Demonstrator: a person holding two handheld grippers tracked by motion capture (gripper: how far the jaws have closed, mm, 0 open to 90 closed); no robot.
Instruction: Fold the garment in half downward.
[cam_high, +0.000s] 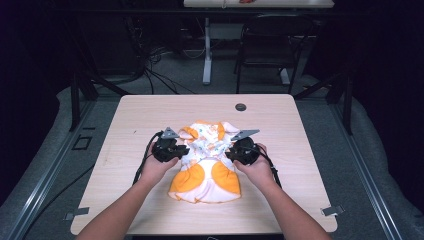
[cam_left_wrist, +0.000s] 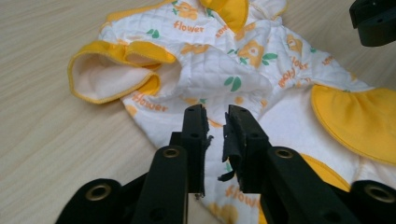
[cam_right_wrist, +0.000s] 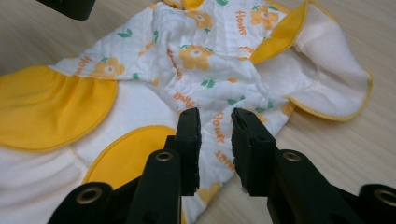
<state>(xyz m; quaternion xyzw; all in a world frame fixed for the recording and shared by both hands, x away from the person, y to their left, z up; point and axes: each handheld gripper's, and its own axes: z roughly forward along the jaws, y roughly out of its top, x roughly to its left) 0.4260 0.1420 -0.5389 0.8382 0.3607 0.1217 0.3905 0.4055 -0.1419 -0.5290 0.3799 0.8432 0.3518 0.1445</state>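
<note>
**Two grippers flank a baby garment**

Two hands hold grippers at either side of a white-and-yellow flowered garment (cam_high: 206, 162) lying mid-table (cam_high: 140, 112). The left gripper (cam_left_wrist: 215, 116) and the right gripper (cam_right_wrist: 215, 119) each hover over the fabric's edge, jaws slightly parted, grasping nothing.

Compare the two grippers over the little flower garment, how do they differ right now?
The left gripper sits at the garment's left edge, the right gripper at its right edge. The left's jaw pads look frayed in its own view; the right's look clean. The left's gap is narrower than the right's. Both stand slightly open, holding nothing, over the printed fabric.
</note>
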